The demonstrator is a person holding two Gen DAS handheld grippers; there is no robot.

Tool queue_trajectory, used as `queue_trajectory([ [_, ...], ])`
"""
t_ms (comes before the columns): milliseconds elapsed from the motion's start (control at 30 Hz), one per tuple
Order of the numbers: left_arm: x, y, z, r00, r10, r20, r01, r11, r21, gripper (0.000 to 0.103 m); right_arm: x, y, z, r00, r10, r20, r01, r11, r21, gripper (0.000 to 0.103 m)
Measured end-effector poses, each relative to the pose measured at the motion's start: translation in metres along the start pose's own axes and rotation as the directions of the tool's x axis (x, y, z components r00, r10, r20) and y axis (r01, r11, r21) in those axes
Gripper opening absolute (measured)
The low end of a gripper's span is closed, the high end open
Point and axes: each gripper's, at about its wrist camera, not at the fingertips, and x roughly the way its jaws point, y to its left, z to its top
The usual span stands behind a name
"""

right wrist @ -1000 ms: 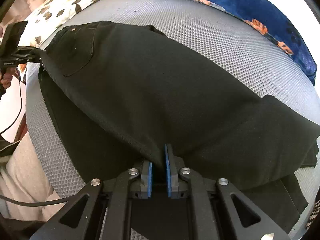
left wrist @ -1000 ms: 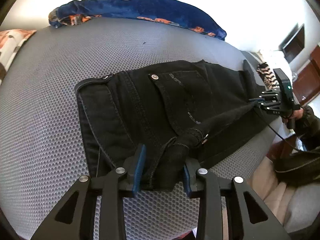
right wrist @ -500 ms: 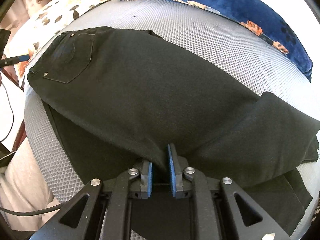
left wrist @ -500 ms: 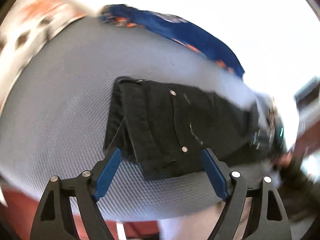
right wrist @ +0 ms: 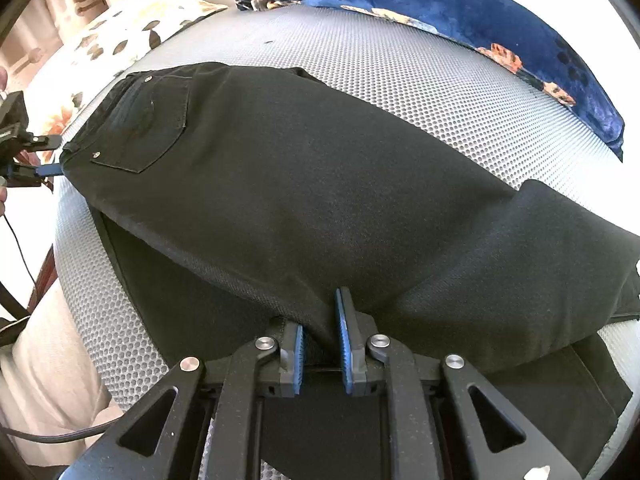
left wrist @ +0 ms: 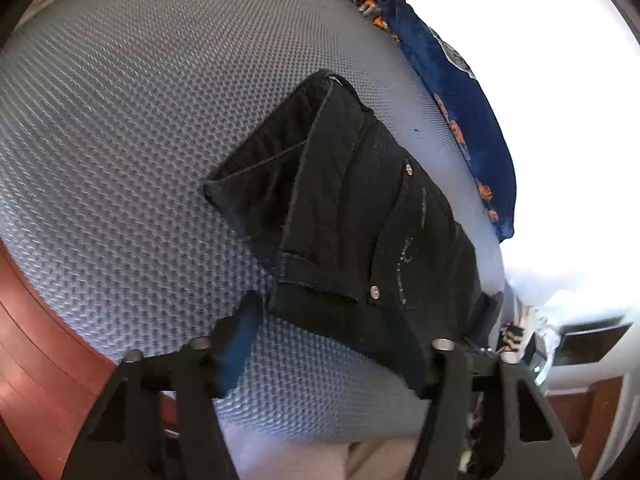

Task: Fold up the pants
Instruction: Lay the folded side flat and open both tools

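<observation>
The left gripper [left wrist: 324, 344] sits at six o'clock of its own view, its jaws closing around the near waistband corner of the black pants [left wrist: 360, 216]; the corner lies between the blue pads [left wrist: 240, 336], but they do not look pressed on it, so I judge nothing is held there; the waistband runs from nine toward one o'clock, gaping open, with two rivets on the pocket seam showing. In the right wrist view that gripper appears small at nine o'clock, just beside the waist end of the pants [right wrist: 320, 184], which lie folded lengthwise across the grey mesh mattress [right wrist: 400, 64], waist at ten o'clock, legs trailing off toward four; a blue blanket [right wrist: 460, 12] lies bunched along the far edge at one o'clock. The right gripper [right wrist: 322, 336] at six o'clock is nearly closed, pinching a raised ridge of the upper leg fabric.

The cloth looks like soft, medium-weight denim: limp enough to sag and drag between holds, rough enough not to slip from the pads; the thick stitched waistband corner and the leg's folded edge are probably the firmest places to grip, taking both layers together so the lower one does not lag behind.
</observation>
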Motion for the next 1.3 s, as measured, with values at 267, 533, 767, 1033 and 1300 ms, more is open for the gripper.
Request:
queue_trajectory([
  [267,-0.002,-0.029,0.015,0.998,0.023,0.056,-0.024,0.999,0.031,0.016,0.0,-0.002,-0.001,1.0,0.01,0.012,-0.01,1.0,0.019,0.016],
  [533,-0.007,-0.082,0.057,0.993,0.067,0.098,-0.089,0.966,0.243,0.015,-0.02,-0.004,0.004,0.997,0.023,0.068,-0.029,0.996,0.08,0.013],
  [767,0.004,-0.062,0.074,0.987,0.151,0.062,-0.162,0.937,0.31,0.015,-0.026,0.014,-0.001,0.997,0.055,0.056,-0.059,0.996,0.063,0.013],
  [1033,0.005,-0.034,0.066,0.984,0.172,0.052,-0.18,0.945,0.273,0.015,-0.004,0.032,-0.014,0.997,0.081,-0.011,-0.08,0.995,0.054,0.013],
  [1300,-0.057,-0.106,0.076,0.98,0.001,0.199,-0.097,0.876,0.472,0.015,0.0,0.04,-0.018,0.994,0.108,-0.01,-0.106,0.991,0.086,0.013],
])
